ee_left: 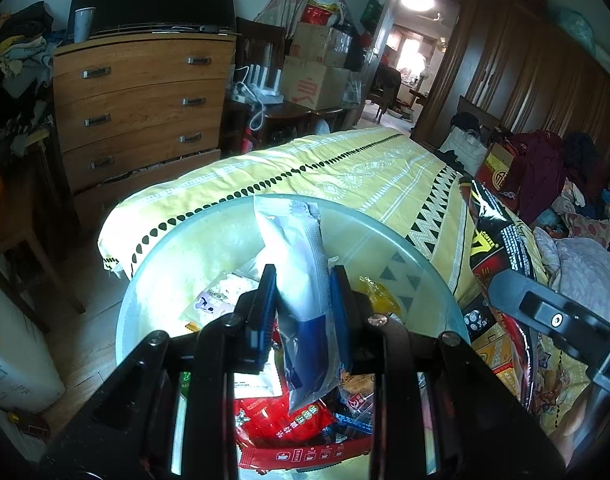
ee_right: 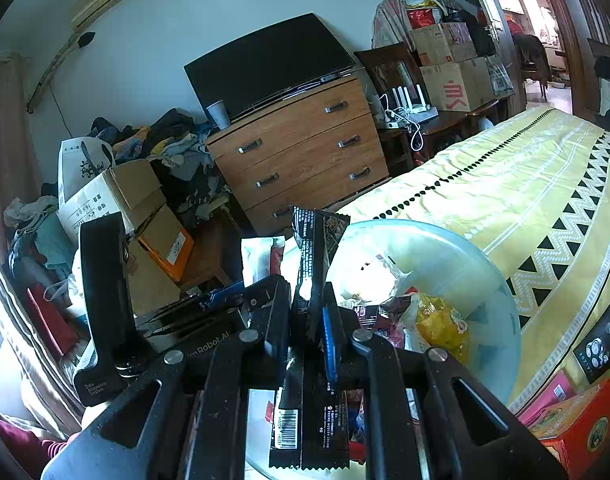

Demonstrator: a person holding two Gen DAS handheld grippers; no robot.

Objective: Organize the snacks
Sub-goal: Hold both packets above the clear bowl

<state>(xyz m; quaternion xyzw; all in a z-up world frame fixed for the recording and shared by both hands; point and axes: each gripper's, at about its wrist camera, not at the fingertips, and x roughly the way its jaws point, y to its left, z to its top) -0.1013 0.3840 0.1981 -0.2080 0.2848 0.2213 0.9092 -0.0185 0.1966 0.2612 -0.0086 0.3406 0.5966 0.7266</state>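
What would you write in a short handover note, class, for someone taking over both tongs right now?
Left tongs: shut on a white-and-blue packet, held above the glass bowl.
Right tongs: shut on a black packet, beside the same bowl.
Done: several snacks, including a yellow packet, lie in the bowl.
Left: both held packets still need placing; boxes remain on the bed.

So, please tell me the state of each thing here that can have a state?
left gripper: fingers shut on the white and blue packet
white and blue packet: held upright over the bowl
right gripper: fingers shut on the black sachet
black sachet: held upright
glass bowl: on the bed, partly filled with snacks
bottom drawer: slightly open
door: open
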